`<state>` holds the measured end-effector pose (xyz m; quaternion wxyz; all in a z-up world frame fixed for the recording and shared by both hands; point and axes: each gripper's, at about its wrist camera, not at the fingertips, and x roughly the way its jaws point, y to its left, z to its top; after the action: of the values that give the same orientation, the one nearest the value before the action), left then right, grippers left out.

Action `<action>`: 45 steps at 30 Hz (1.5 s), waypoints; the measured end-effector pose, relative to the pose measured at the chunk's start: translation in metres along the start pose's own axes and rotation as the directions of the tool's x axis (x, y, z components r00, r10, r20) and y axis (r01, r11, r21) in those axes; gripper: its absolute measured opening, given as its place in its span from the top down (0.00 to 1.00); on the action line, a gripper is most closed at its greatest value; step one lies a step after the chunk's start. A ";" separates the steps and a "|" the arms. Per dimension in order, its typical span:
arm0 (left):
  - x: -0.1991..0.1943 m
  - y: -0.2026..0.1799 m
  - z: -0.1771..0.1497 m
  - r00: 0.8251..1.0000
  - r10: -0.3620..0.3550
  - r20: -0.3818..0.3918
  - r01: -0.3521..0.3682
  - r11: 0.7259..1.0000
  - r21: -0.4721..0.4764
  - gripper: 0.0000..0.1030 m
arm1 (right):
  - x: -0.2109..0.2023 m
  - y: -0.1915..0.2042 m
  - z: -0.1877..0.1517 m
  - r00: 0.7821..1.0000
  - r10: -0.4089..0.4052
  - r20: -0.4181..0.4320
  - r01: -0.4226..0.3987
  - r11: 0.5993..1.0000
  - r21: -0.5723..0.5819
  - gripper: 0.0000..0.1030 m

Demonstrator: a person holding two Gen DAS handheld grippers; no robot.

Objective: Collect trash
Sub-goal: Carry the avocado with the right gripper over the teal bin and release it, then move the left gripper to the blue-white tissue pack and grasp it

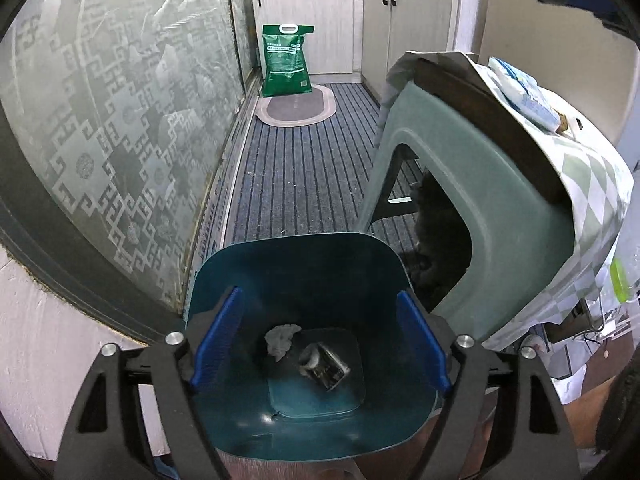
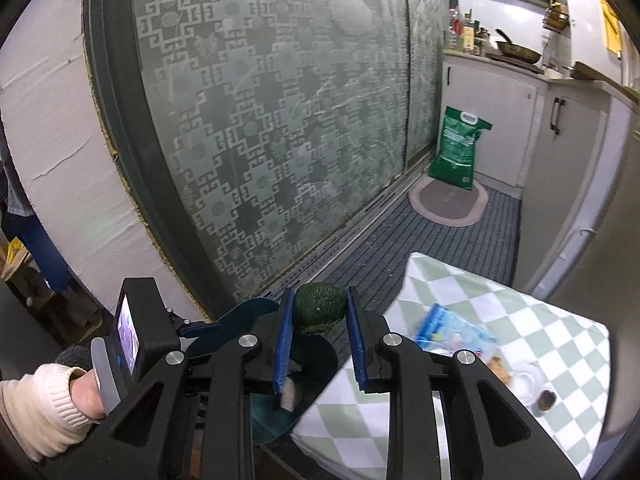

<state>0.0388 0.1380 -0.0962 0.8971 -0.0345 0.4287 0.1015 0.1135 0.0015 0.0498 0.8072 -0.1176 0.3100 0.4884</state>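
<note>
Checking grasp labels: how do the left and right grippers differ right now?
The left gripper is open and holds nothing; the right gripper is shut on a dark green avocado. The left gripper's fingers frame the inside of the teal bin, where a crumpled tissue and a crushed carton lie; the right gripper sits between bin and checkered table. Both have blue pads on black fingers.

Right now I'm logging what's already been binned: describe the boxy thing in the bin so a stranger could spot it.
Find the teal bin on the floor beside the green stool. On its bottom lie two things: a carton toward the right and a tissue to its left. The carton is the crushed, dark, printed box with corners; the tissue is a soft, pale grey wad.
</note>
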 end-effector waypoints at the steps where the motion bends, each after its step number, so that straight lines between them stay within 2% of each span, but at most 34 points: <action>1: -0.001 0.002 0.000 1.000 0.000 0.002 0.000 1.000 -0.005 0.25 | 0.004 0.004 0.000 1.000 0.008 -0.008 -0.008 1.000 -0.004 0.75; 4: -0.005 0.012 0.000 1.000 0.002 0.013 -0.001 1.000 -0.023 0.31 | 0.018 0.014 -0.001 0.999 0.026 -0.034 -0.027 0.999 -0.020 0.75; 6: -0.011 0.019 0.000 1.000 0.000 0.031 0.001 0.999 -0.039 0.40 | 0.027 0.021 -0.002 0.998 0.037 -0.052 -0.039 0.999 -0.030 0.75; 12: -0.038 0.042 0.003 0.991 0.030 0.127 -0.019 0.996 -0.092 0.51 | 0.056 0.038 -0.008 0.992 0.059 -0.110 -0.065 0.997 -0.049 0.75; 17: -0.057 0.063 0.005 0.980 0.029 0.197 0.002 0.989 -0.151 0.60 | 0.082 0.055 -0.017 0.983 0.073 -0.169 -0.086 0.994 -0.073 0.75; 26: -0.089 0.072 0.007 0.959 0.025 0.283 0.025 0.985 -0.170 0.62 | 0.120 0.078 -0.039 0.961 0.083 -0.264 -0.116 0.987 -0.112 0.74; 29: -0.099 0.074 0.009 0.948 0.029 0.317 0.026 0.985 -0.168 0.62 | 0.126 0.083 -0.048 0.957 0.078 -0.278 -0.115 0.986 -0.119 0.53; 30: -0.104 0.074 0.011 0.943 0.026 0.331 0.032 0.985 -0.169 0.62 | 0.126 0.083 -0.049 0.957 0.081 -0.279 -0.117 0.986 -0.115 0.51; 39: -0.127 0.086 0.020 0.918 0.009 0.396 0.074 0.978 -0.195 0.62 | 0.092 0.060 -0.037 0.971 0.132 -0.202 -0.141 0.989 -0.035 0.45; 45: -0.133 0.084 0.027 0.909 -0.013 0.417 0.101 0.976 -0.191 0.62 | 0.067 0.042 -0.032 0.984 0.096 -0.149 -0.100 0.995 -0.017 0.45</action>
<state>-0.0399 0.2034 0.0257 0.9614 -0.1184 0.2151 0.1244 0.0875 0.0545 -0.0116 0.7556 -0.1480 0.3682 0.5212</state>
